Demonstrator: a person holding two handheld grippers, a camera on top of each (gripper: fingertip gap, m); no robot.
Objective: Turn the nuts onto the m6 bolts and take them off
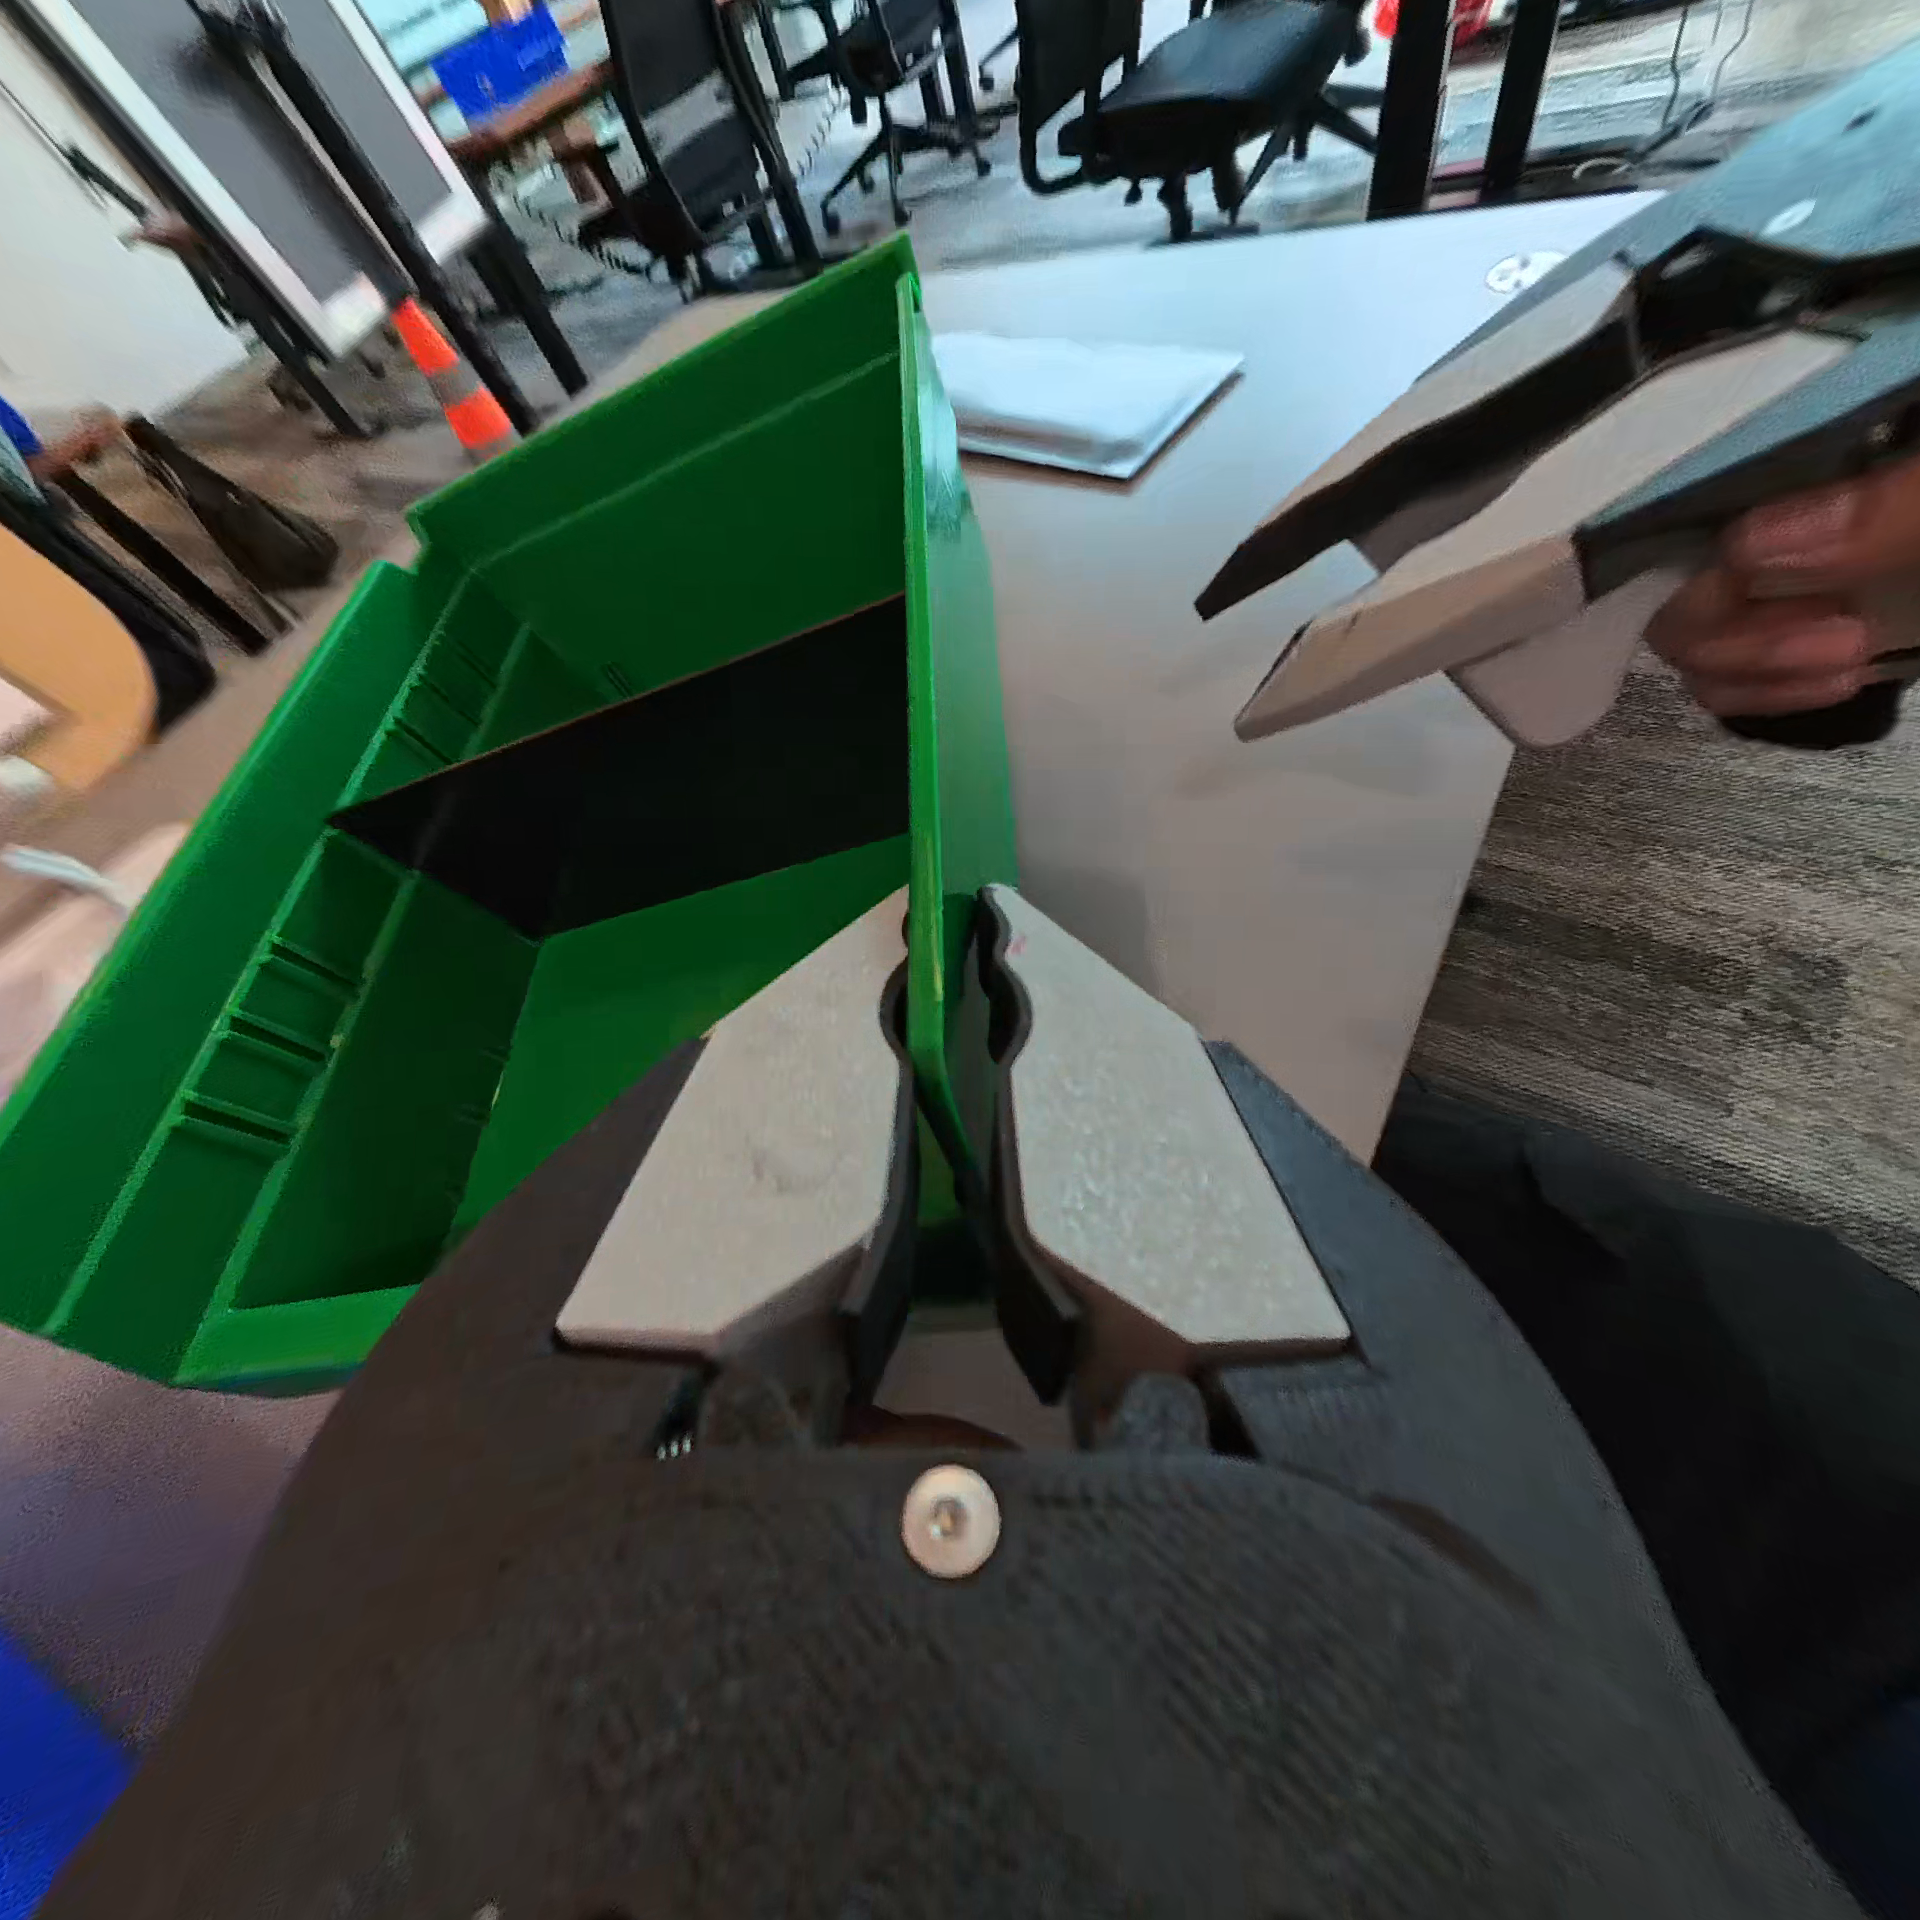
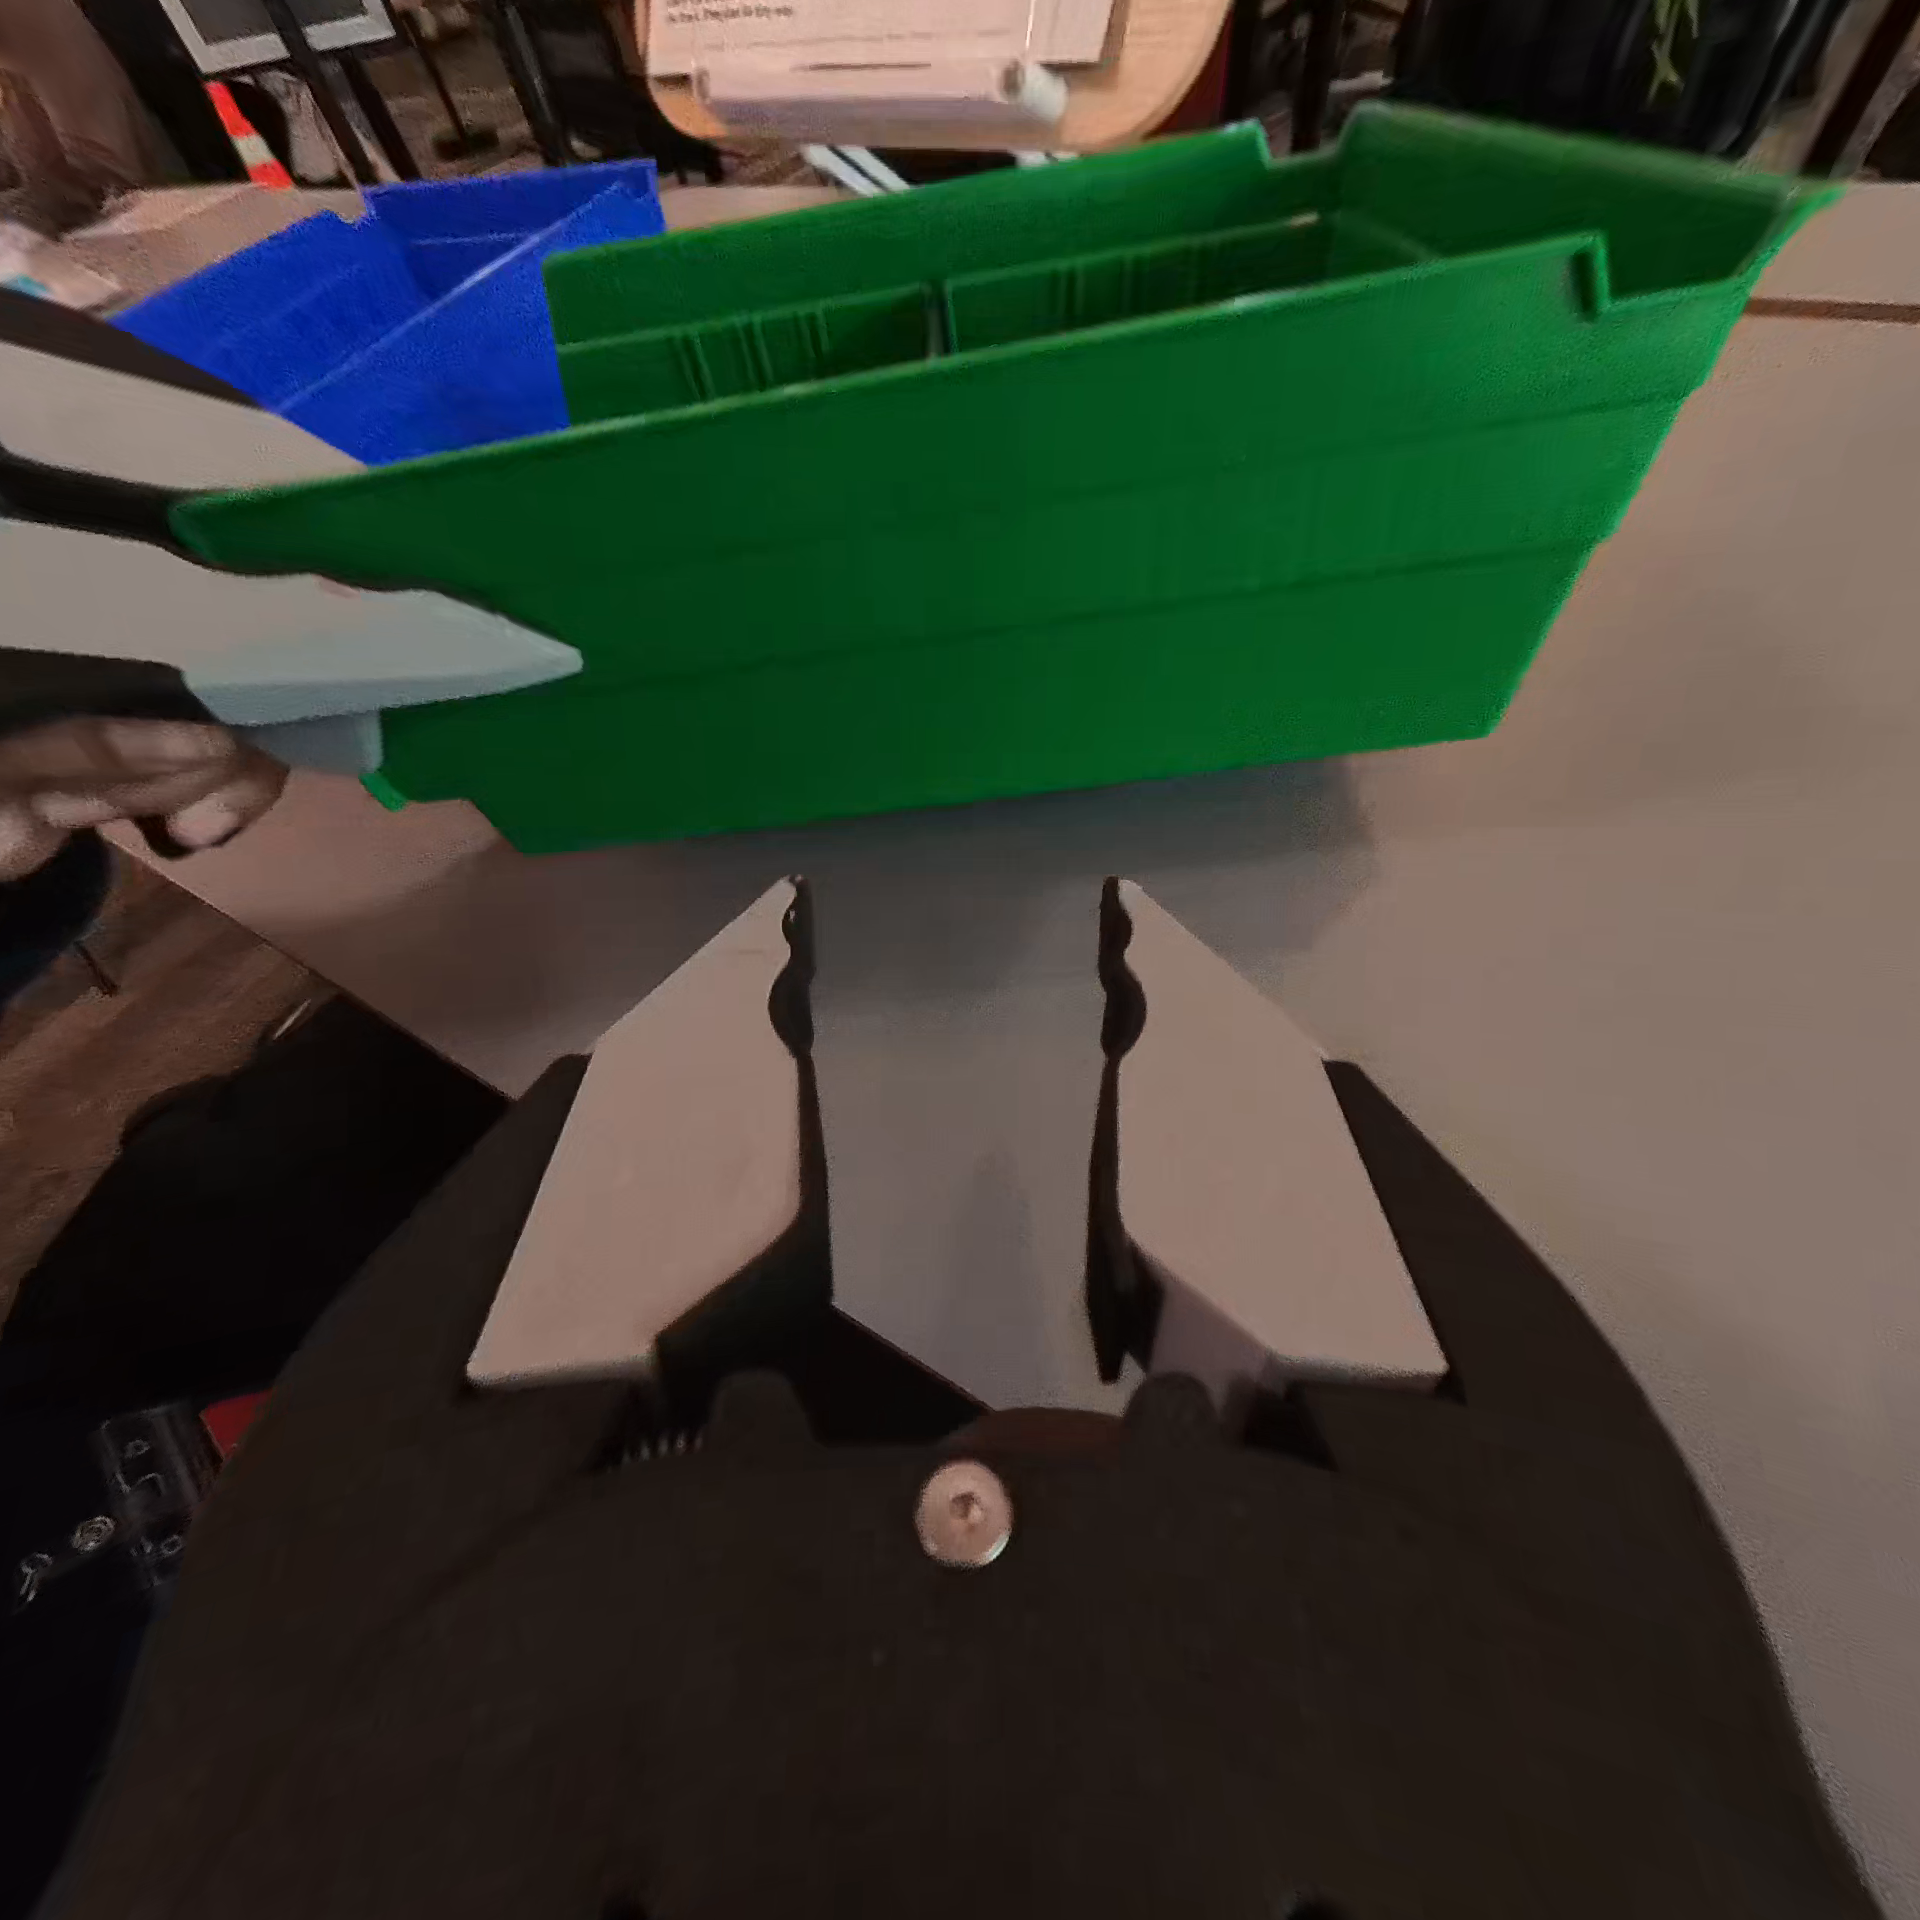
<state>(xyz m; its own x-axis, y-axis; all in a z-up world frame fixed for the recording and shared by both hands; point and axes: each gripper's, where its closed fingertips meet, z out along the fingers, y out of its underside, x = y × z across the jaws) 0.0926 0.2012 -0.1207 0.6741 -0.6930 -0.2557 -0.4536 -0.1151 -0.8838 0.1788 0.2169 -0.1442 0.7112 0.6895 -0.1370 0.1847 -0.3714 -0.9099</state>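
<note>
Grey table (image 2: 1558, 935); left tongs (image 1: 940, 914) clamp green bin (image 2: 987, 582) wall, bin lengthwise ahead; right tongs (image 2: 951, 894) agape, empty.

Your left gripper (image 1: 943, 925) is clamped on the near side wall of the green bin (image 1: 665, 582), which hangs tilted above the grey table (image 1: 1195, 831). A black divider (image 1: 665, 769) crosses the bin's inside. Bare tabletop lies open between the bin and your right gripper (image 2: 951, 904), fingers apart. A blue bin (image 2: 416, 301) sits just behind; white paper (image 1: 1081, 400) lies farther off.
</note>
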